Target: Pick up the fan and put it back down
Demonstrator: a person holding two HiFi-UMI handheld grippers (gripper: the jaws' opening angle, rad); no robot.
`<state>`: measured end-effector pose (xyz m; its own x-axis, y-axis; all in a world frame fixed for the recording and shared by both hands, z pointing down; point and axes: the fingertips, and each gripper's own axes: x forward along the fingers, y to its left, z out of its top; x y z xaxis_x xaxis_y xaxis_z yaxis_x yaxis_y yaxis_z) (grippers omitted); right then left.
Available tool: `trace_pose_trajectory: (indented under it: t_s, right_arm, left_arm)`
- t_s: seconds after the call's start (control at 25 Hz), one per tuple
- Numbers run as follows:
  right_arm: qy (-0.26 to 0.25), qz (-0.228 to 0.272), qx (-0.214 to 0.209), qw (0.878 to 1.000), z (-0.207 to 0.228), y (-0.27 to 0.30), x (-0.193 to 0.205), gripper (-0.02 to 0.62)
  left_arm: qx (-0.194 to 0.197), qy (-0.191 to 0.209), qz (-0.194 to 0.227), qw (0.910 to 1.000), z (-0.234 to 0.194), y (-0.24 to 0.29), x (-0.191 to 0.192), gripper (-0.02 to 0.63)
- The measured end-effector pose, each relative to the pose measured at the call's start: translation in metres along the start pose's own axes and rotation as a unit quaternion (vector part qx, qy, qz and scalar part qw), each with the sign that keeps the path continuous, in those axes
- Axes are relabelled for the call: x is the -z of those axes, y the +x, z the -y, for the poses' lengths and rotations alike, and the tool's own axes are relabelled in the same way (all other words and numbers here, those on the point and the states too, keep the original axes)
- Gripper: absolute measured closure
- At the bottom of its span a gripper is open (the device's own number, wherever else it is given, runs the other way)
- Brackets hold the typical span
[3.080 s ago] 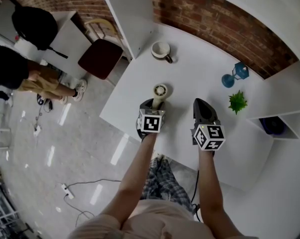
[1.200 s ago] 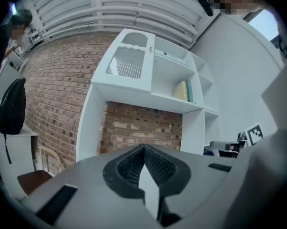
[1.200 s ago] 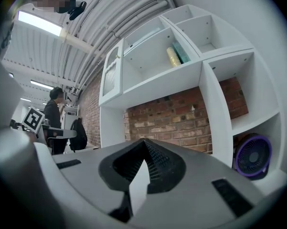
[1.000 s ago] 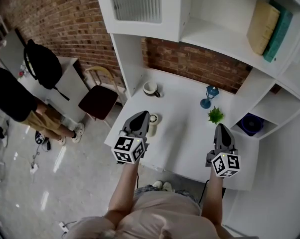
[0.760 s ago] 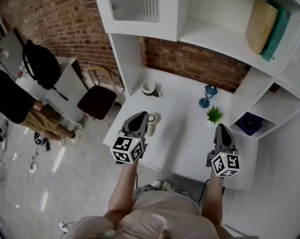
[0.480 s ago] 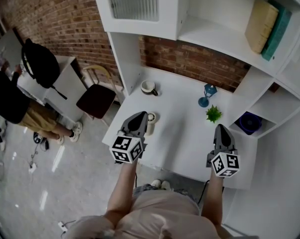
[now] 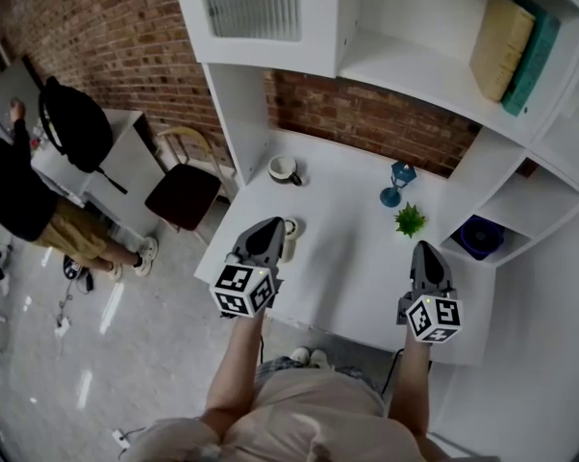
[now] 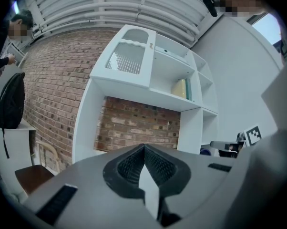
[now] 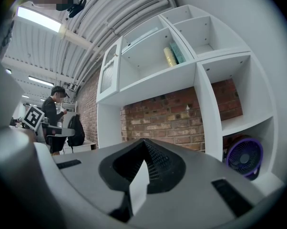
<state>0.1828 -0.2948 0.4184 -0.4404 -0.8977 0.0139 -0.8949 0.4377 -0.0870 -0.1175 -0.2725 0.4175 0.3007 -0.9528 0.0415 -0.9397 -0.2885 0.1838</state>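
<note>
Cream in colour and small, the fan (image 7: 290,227) sits on the white table (image 7: 357,263) near its left front corner, just beside the tip of the left gripper (image 7: 269,225), which partly covers it in the head view. What shows is a round, ring-like head with a darker centre and a pale stem below it. The long axis seems to run from the head, on the side of the brick wall, back toward the person (too small to tell whether it stands upright or lies flat, or whether the gripper touches it). The left gripper's jaws (image 8: 144,149) are pressed together with nothing between them, and neither gripper view shows the cream fan. The right gripper (image 7: 427,248) is held over the table's right front part, well apart from the fan, its jaws (image 9: 144,142) likewise closed and empty. Farther back on the table are a mug (image 7: 285,169), a blue ornament (image 7: 397,183) and a small green plant (image 7: 410,219). A purple fan (image 9: 245,157) stands in the low cubby on the right, upright with its round grille facing out of the shelf.
</note>
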Motion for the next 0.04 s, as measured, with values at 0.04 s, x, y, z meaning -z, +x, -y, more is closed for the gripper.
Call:
trace_pose_trajectory:
  t_s: [0.04]
  right_arm:
    - [0.001,-0.001,0.000,1.000,0.0006,-0.0003,0.0007,0.580]
  left_arm:
    - [0.000,0.000,-0.001,1.0000,0.0004,0.0003,0.0005,0.578]
